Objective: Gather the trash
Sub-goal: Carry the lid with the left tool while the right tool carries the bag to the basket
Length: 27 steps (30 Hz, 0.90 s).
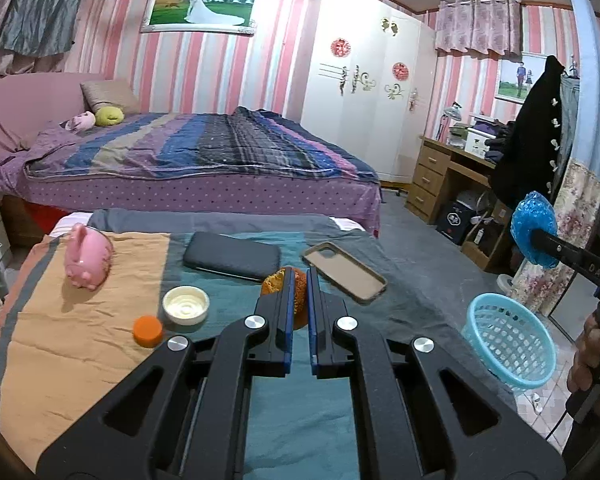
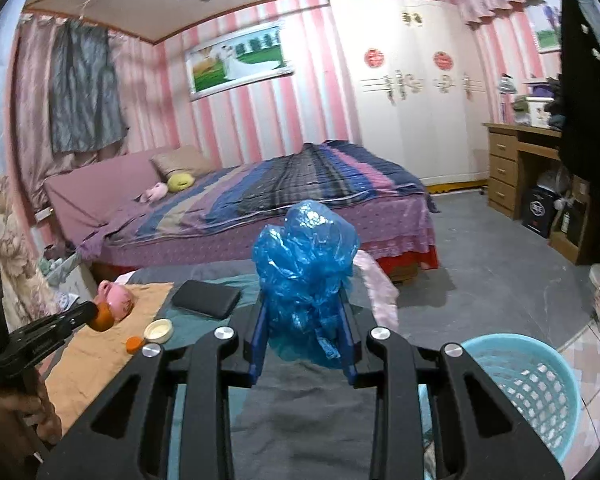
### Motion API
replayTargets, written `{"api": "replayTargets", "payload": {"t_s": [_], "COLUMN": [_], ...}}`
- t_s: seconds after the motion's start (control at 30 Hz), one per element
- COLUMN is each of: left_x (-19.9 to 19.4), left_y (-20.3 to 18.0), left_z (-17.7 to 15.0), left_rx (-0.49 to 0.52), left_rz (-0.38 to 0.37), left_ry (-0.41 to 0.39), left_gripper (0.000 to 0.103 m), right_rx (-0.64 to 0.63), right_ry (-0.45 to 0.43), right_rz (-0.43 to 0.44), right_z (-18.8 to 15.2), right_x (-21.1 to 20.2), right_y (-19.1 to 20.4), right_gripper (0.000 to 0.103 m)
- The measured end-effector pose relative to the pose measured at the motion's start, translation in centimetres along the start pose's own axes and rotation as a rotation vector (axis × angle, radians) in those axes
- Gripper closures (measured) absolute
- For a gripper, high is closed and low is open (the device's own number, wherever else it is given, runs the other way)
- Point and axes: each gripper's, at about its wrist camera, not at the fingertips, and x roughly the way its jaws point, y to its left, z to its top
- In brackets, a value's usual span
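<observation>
My left gripper (image 1: 299, 276) is shut on an orange peel (image 1: 274, 282) and holds it above the cloth-covered table (image 1: 80, 344); the peel also shows in the right wrist view (image 2: 102, 319). My right gripper (image 2: 305, 312) is shut on a crumpled blue plastic bag (image 2: 306, 264), held up to the right of the table; the bag also shows in the left wrist view (image 1: 534, 230). A light blue basket (image 1: 510, 344) stands at the table's right edge, below the bag, and shows in the right wrist view (image 2: 532, 392).
On the table lie a pink pig toy (image 1: 88, 258), a white lid (image 1: 186, 304), an orange cap (image 1: 148, 330), a black wallet (image 1: 232, 256) and a phone case (image 1: 344, 272). A bed (image 1: 204, 152) is behind, a wooden desk (image 1: 448, 176) at right.
</observation>
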Motion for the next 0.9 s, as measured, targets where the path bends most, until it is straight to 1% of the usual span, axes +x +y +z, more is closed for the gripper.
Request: {"api": "replayTargets", "payload": {"t_s": [0.13,0.33,0.53,0.73,0.9], "left_x": [0.1,0.1,0.1,0.2,0.7], "left_y": [-0.7,-1.2,-1.4,-2.2,-4.2], "left_z": [-0.1,-0.1,-0.1,0.0,-0.2], "left_rx": [0.000,-0.007,-0.007,-0.023,-0.006], "left_rz": [-0.037,-0.048,-0.050,-0.074,-0.097], "left_ry": [-0.003,-0.004,-0.004,0.000,0.012], "left_gripper": [0.099,0.099,0.099,0.099,0.099], "right_rx": [0.001,0.019,0.022,0.032,0.062], "right_ry": [-0.019,-0.035,-0.036,-0.041,-0.047], "right_rz": [-0.023,-0.055,-0.068,-0.091,-0.117], "right_z": [0.5,0.8,1.1,0.9,0.4], "right_x": [-1.1,-2.4,-2.9,-3.4,-4.2], "right_y": [-1.7,-4.2,-5.2,-6.0,-7.1], "right_gripper": [0.073,0.073,0.073,0.073,0.073]}}
